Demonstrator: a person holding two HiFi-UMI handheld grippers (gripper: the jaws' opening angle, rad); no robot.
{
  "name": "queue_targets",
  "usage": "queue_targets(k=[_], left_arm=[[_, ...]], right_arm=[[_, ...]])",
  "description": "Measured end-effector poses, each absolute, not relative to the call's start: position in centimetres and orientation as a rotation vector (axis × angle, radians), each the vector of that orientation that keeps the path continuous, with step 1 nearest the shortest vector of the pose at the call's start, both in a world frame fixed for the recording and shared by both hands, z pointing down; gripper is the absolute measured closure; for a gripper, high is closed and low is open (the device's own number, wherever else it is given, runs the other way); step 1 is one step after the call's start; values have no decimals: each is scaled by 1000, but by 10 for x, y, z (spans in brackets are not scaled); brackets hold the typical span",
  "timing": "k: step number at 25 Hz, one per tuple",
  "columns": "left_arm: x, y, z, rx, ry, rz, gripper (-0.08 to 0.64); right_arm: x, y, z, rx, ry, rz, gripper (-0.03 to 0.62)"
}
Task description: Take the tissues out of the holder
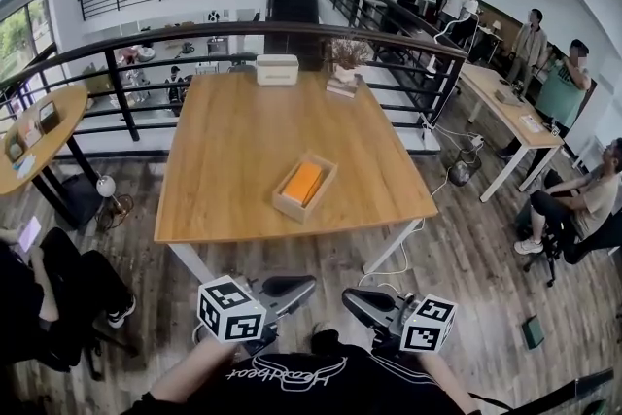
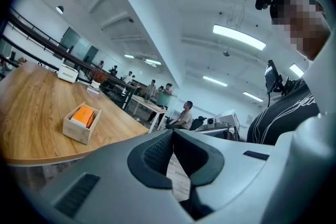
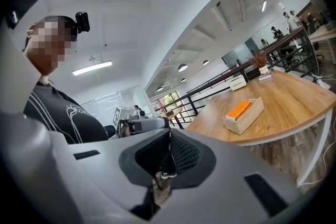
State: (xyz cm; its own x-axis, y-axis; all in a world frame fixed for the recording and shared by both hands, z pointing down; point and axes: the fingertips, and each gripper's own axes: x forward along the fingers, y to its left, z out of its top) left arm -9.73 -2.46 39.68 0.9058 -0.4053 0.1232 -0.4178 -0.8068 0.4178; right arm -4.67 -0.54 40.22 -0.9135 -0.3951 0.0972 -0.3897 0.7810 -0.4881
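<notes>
One rectangular wooden holder (image 1: 283, 200) sits near the table's (image 1: 233, 131) front edge, with one flat orange tissue pack (image 1: 302, 183) inside. My left gripper (image 2: 172, 135) and right gripper (image 3: 169, 135) each have their ribbed jaws together, empty.

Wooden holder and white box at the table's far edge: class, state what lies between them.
Nothing: the head view shows only bare tabletop between the holder and the white box.

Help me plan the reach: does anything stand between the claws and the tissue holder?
Nothing visible does. The left claw and right claw hang shut, short of the table edge; only bare wood lies before the holder.
</notes>
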Motion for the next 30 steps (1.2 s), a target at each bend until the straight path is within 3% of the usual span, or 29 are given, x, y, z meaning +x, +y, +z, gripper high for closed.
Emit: queue_targets(k=[30], left_arm=[[-105,-316,463,2430,-896,169,548]], right_arm=[[-63,-323,458,-305,3003,-985,574]])
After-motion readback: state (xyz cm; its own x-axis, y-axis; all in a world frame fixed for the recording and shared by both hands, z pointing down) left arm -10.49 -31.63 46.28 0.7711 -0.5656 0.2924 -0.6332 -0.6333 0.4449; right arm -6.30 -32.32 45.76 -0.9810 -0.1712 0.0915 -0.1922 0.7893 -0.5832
